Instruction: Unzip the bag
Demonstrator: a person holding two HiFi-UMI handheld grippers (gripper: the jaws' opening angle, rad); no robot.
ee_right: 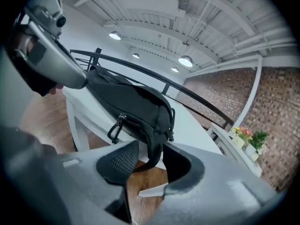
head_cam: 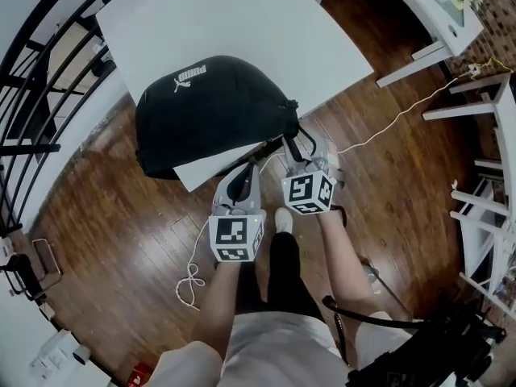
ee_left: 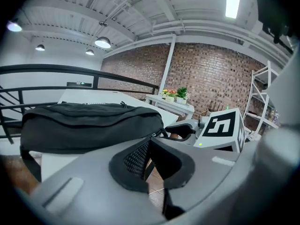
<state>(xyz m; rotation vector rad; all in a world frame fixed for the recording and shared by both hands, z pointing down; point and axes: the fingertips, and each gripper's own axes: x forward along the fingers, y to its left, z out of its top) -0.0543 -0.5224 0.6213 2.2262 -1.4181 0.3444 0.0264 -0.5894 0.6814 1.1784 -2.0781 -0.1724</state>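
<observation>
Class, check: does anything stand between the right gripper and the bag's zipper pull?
Nothing visible blocks it. The right gripper has its jaws open around the hanging strap. The zipper pull hangs clear, just left of that.

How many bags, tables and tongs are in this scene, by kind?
Bag: 1
Tables: 2, near table, far table
Tongs: 2, left tongs, right tongs
Total: 5

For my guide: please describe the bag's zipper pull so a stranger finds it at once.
A black bag lies on the white table. Where its broad strap hangs off the edge, the zipper pull dangles: a thin cord loop, not a flat band.
</observation>
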